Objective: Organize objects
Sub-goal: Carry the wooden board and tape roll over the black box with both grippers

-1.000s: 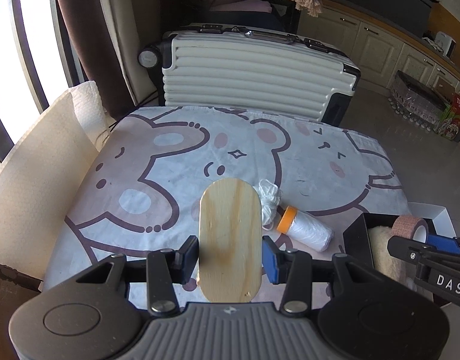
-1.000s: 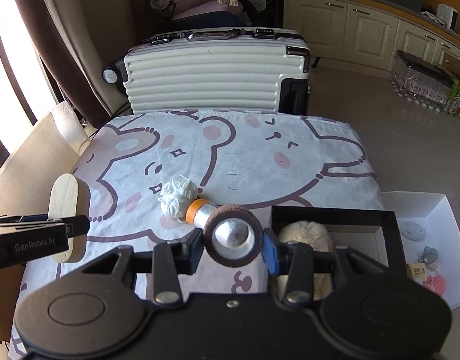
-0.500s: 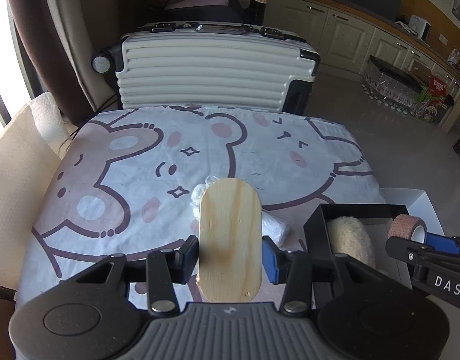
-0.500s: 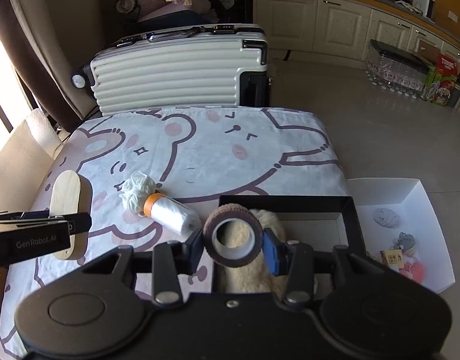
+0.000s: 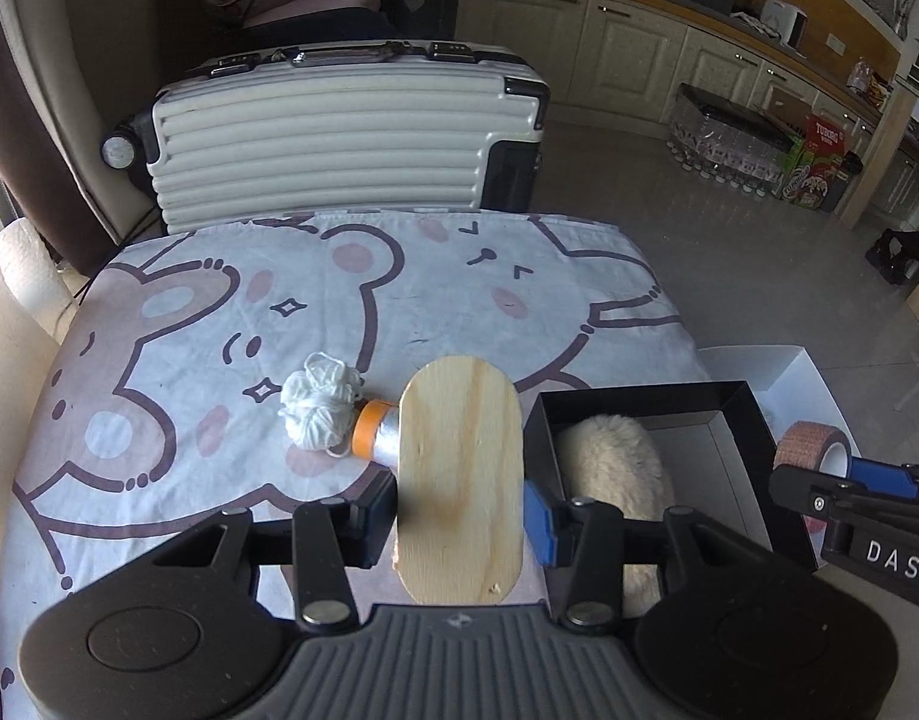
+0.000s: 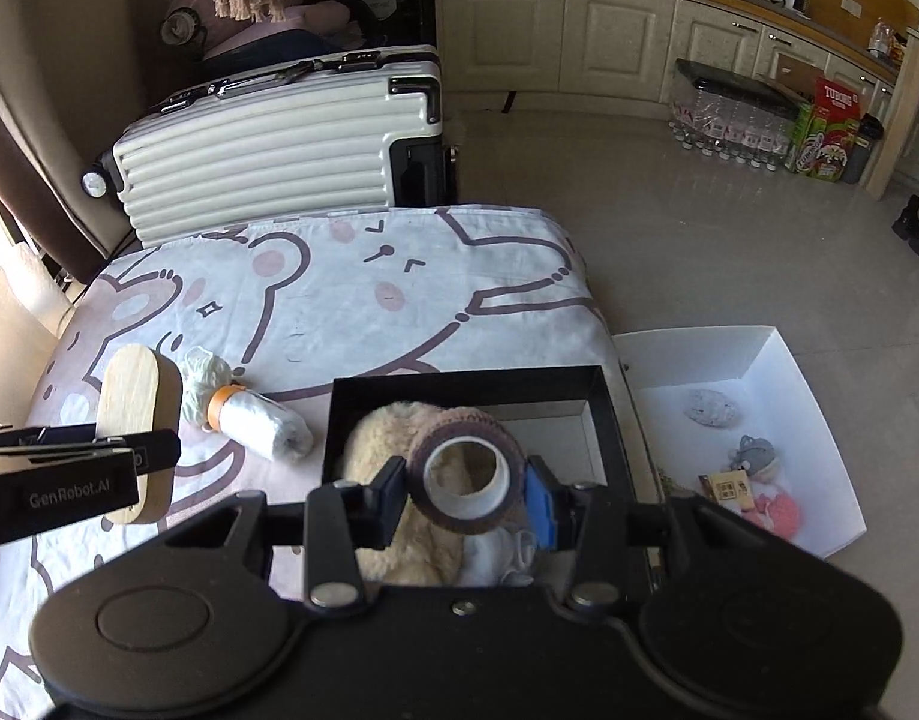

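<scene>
My left gripper [image 5: 459,516] is shut on an oval wooden brush [image 5: 459,468], held above the table's front, just left of the black box [image 5: 651,402]. It also shows in the right wrist view [image 6: 137,402]. My right gripper [image 6: 466,495] is shut on a brown tape roll [image 6: 466,480], held over the black box [image 6: 459,381], above the fluffy cream item [image 6: 387,456] inside. The tape roll also shows in the left wrist view [image 5: 810,447]. A white yarn ball [image 5: 318,411] and an orange-capped white roll [image 6: 261,426] lie on the bear-print cloth [image 5: 339,276].
A white ribbed suitcase [image 5: 339,138] stands behind the table. A white open box [image 6: 747,420] with small toys sits on the floor to the right. A paper towel roll [image 5: 15,276] is at the table's left edge. Kitchen cabinets [image 6: 609,42] line the far wall.
Both grippers have moved right with their loads. The tape roll went from over the cloth to over the black box. The wooden brush now sits beside the box's left wall.
</scene>
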